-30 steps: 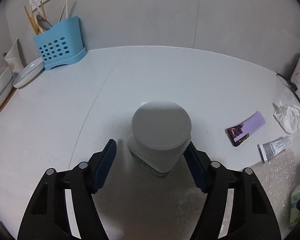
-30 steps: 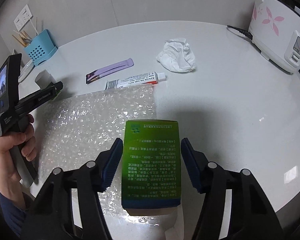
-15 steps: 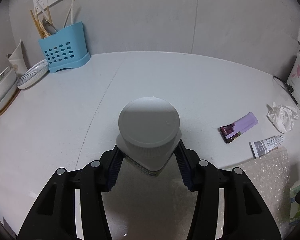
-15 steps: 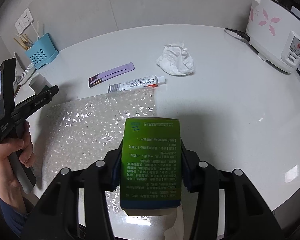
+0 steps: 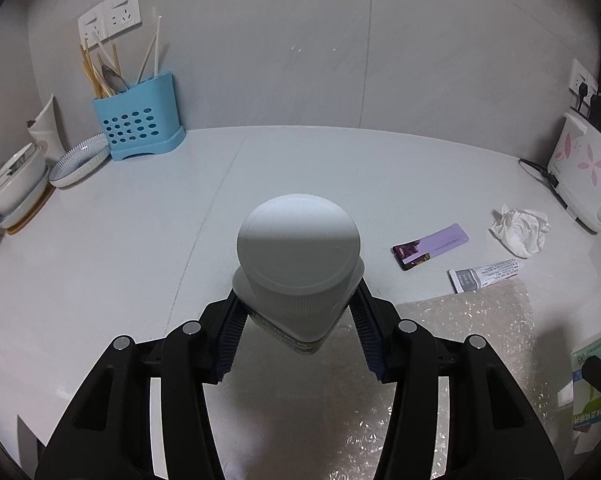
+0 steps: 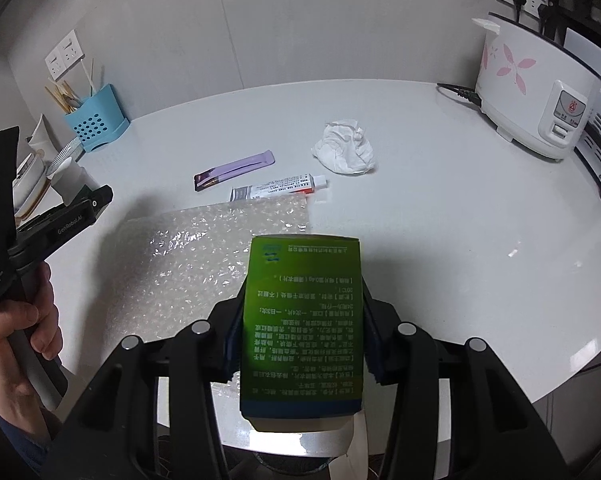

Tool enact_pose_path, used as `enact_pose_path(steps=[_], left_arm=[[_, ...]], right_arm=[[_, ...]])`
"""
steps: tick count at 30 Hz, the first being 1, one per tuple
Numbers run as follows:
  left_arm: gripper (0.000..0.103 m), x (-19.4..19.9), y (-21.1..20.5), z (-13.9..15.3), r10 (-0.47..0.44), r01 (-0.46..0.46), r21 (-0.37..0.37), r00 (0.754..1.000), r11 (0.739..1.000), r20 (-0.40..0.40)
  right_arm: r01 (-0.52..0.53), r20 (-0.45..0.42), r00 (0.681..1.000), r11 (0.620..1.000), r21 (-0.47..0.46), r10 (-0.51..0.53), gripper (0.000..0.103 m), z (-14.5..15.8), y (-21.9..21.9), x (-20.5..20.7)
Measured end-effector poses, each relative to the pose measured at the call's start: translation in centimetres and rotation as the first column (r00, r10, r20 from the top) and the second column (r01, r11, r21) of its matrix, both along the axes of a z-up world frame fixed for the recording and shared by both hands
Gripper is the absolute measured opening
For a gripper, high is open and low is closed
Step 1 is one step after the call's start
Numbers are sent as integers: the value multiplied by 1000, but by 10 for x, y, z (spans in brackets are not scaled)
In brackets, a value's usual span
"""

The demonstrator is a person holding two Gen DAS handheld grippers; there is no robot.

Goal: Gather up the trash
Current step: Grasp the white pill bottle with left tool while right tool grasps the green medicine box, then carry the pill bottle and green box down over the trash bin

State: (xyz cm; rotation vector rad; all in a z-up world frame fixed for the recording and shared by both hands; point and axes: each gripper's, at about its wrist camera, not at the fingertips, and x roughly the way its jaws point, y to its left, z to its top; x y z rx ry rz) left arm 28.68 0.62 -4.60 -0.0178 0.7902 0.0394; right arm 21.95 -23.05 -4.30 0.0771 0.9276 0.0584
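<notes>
My left gripper [image 5: 296, 320] is shut on a white plastic bottle [image 5: 298, 256] with a wide white cap, held above the counter. My right gripper [image 6: 300, 336] is shut on a green printed box [image 6: 300, 320], held above a sheet of bubble wrap [image 6: 204, 264]. A purple wrapper [image 6: 232, 168], a squeezed tube [image 6: 276, 189] and a crumpled white tissue [image 6: 346, 151] lie on the white counter beyond the wrap. They also show at the right of the left wrist view: wrapper [image 5: 430, 246], tube [image 5: 484, 274], tissue [image 5: 518, 230]. The left gripper shows in the right wrist view [image 6: 80, 204].
A blue utensil holder [image 5: 136, 128] and stacked bowls [image 5: 76, 160] stand at the counter's back left. A white rice cooker [image 6: 536, 100] with its cord stands at the back right. The counter's front edge [image 6: 560, 384] runs just below my right gripper.
Both grippers closed: the left on the white bottle, the right on the green box. Both then lifted their objects off the counter.
</notes>
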Motion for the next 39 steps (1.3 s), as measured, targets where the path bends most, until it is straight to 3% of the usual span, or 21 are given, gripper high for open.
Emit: enact_pose_path(steps=[16, 25, 30, 39], left_arm=[[50, -90, 0, 31, -17, 19, -45, 998, 999, 61], [50, -154, -13, 32, -35, 39, -35, 993, 999, 111], [50, -189, -17, 28, -51, 60, -68, 991, 996, 128], [50, -254, -25, 12, -49, 60, -53, 980, 997, 191]], right_arm=[[-9, 125, 992, 1000, -10, 11, 45, 28, 0, -60], [-6, 169, 986, 1000, -17, 9, 45, 27, 4, -97], [-14, 206, 978, 1000, -22, 18, 45, 28, 8, -125], [-33, 328, 943, 996, -84, 59, 45, 23, 27, -185]])
